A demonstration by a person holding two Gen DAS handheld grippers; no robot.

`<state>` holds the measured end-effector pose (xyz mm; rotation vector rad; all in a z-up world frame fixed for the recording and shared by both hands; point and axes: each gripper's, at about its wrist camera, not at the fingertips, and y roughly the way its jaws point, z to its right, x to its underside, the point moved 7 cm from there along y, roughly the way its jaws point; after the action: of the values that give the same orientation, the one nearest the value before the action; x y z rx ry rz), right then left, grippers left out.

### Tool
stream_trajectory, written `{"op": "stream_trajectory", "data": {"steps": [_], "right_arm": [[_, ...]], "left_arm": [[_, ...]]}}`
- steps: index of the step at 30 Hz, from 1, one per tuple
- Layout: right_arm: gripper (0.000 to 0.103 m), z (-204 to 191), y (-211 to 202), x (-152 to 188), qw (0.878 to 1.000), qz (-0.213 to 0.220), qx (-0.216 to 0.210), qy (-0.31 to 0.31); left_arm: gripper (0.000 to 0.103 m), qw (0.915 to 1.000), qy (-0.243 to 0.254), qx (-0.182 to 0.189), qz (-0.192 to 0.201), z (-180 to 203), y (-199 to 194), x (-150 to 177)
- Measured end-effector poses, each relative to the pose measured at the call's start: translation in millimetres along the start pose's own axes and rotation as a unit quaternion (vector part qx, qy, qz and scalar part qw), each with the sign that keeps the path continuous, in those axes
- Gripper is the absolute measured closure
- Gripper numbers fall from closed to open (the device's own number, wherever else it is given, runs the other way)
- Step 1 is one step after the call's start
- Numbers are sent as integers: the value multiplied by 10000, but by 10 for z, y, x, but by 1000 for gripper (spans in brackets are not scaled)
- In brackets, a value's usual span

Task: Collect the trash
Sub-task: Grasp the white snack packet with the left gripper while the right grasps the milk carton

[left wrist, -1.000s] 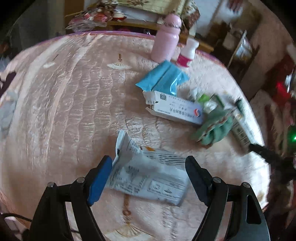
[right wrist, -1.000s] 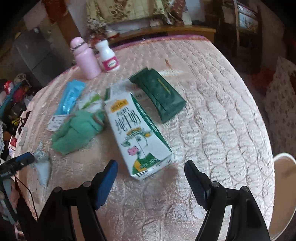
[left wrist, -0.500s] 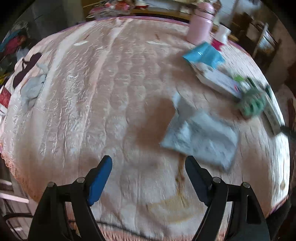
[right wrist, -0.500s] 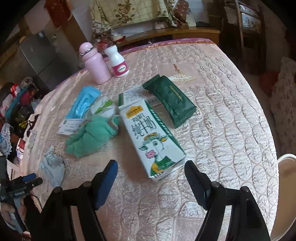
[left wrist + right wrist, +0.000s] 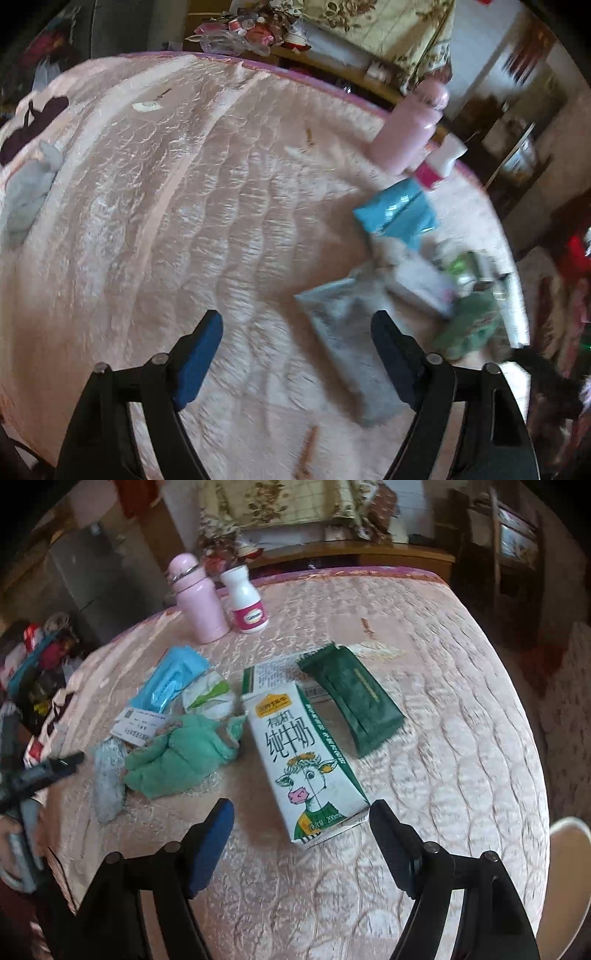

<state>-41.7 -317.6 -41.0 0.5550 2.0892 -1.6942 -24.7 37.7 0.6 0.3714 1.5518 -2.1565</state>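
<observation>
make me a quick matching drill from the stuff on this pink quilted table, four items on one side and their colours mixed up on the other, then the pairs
Items:
1. milk carton
2. crumpled cloth
3. flat packet beside the carton
4. tall bottle at the far edge

Colours:
A. pink
B. dark green
C. white with a cartoon cow
D. light mint green

Pairs: 1-C, 2-D, 3-B, 4-A
</observation>
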Motion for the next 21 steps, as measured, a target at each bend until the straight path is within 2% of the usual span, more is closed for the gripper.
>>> {"op": "stream_trajectory", "data": {"steps": [5,9,13,16,21], "right_arm": [[24,-88,70,-99,9987,-177,277,-382],[24,-86,-19,-107,9985,-90,316,-440],[24,-61,44,-181,9988,-8,237,-433],[24,-105,212,-256,9984,-109,106,-546],[24,-150,471,-398,9971,-172,182,-724]], "left_arm": [[11,9999,43,93,-49,248,21,143],[11,9997,28,-224,-111,352,230,243],[11,9992,-227,-277,-182,394,374,291],[11,9988,-144,-438,-148,441,465,292],[11,9977,124,-666,-81,551,570,231]]}}
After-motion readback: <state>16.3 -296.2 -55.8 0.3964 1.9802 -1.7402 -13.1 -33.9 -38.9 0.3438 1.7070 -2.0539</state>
